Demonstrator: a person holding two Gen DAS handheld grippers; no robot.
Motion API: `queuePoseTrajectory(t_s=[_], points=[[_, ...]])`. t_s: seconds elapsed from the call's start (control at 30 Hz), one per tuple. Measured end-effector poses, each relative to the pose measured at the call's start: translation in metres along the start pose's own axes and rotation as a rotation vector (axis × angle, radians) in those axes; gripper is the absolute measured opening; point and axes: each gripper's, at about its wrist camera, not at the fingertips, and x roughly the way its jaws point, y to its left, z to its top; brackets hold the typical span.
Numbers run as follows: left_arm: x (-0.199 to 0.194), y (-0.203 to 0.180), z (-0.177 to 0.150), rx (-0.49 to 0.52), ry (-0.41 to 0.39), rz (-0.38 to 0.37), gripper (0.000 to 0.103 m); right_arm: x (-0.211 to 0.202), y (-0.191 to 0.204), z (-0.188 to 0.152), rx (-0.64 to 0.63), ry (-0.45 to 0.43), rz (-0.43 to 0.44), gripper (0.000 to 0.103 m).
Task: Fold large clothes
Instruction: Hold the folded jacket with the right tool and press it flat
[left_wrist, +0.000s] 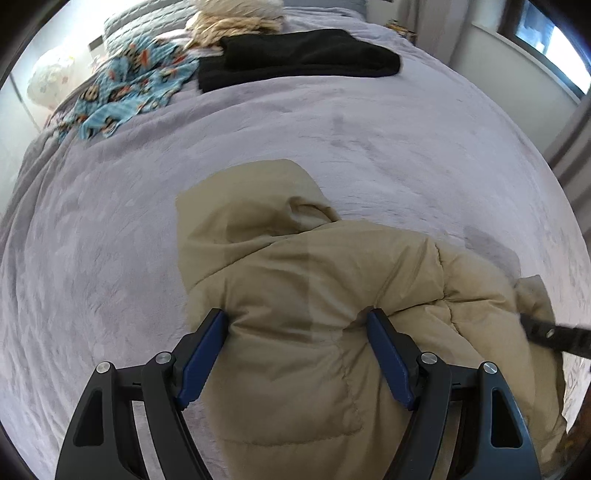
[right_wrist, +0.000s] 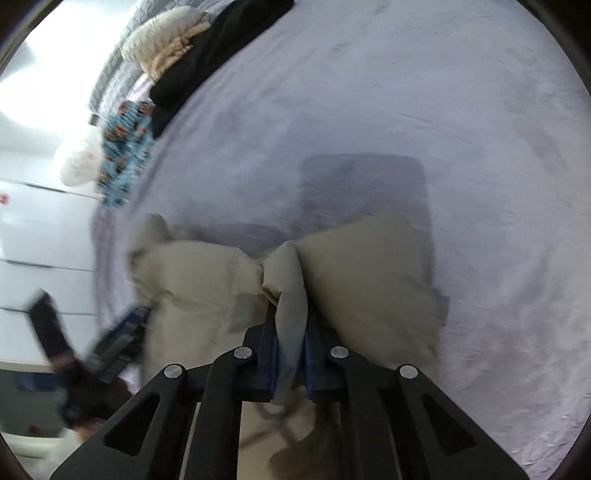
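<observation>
The puffy beige quilted jacket (left_wrist: 314, 295) stretches toward 12 o'clock between the left gripper (left_wrist: 297, 328)'s spread fingers, while the right gripper (right_wrist: 291, 325), at 3 o'clock, pinches its fold.

Puffy beige quilted hooded jacket (left_wrist: 295, 332): lower part cut off by left wrist frame bottom, partly behind black linkage. Black-and-blue right gripper (left_wrist: 554, 334): only smeared sliver at frame edge. Black-and-blue left gripper (right_wrist: 92, 339) motion-blurred in right wrist view; jaw state unreadable there. Blue patterned fabric (right_wrist: 125, 162) print too blurred to read.
</observation>
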Motion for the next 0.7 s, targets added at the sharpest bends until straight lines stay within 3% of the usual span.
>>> queuePoseTrajectory(t_s=[0.03, 0.13, 0.27, 0.4, 0.5, 0.57, 0.7], points=[[0.002, -0.006, 0.000, 0.018, -0.005, 0.008, 0.078, 0.003, -0.007, -0.006, -0.013, 0.001, -0.038, 0.007], [0.009, -0.011, 0.000, 0.031, -0.001, 0.032, 0.080, 0.009, -0.033, -0.011, 0.046, 0.010, -0.005, 0.007], [0.011, -0.007, -0.001, 0.031, 0.007, 0.029, 0.080, 0.016, -0.028, -0.010, 0.045, 0.009, -0.030, 0.008], [0.010, -0.007, -0.003, 0.036, -0.008, 0.039, 0.080, -0.020, -0.006, -0.022, -0.028, -0.031, -0.095, 0.009], [0.010, -0.007, -0.004, 0.031, -0.012, 0.039, 0.080, -0.059, 0.007, -0.046, -0.097, -0.087, -0.044, 0.012], [0.010, -0.007, -0.005, 0.032, -0.014, 0.044, 0.081, -0.069, 0.012, -0.065, -0.140, -0.069, -0.021, 0.012], [0.003, -0.007, -0.004, 0.038, -0.005, 0.040, 0.083, -0.046, -0.003, -0.100, -0.146, 0.033, -0.087, 0.012]])
